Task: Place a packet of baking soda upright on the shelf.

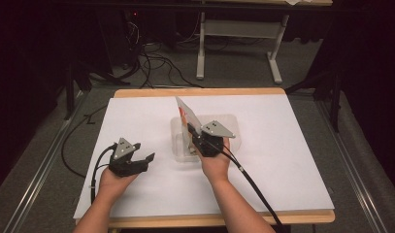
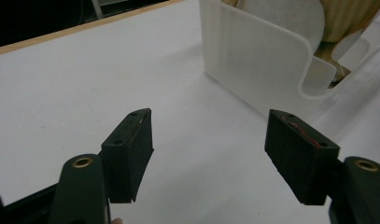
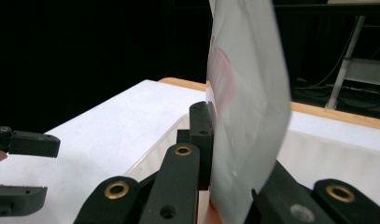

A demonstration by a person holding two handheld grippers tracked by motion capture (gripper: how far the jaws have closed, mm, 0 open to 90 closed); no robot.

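Translucent bin (image 1: pixel 180 138) beside gripped packet (image 1: pixel 187 114)

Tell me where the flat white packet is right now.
The white packet stands upright, pinched in the right gripper, over the clear plastic bin at the table's middle in the high view.

The pouch (image 3: pixel 246 107) between the right jaws looks like thin, glossy plastic film, white with red print. Ahead of the left jaws, the bin (image 2: pixel 253 65) is frosted, translucent plastic, smooth-walled. Under both, the table cover (image 1: pixel 282 160) is matt white paper, edged by pale wood.
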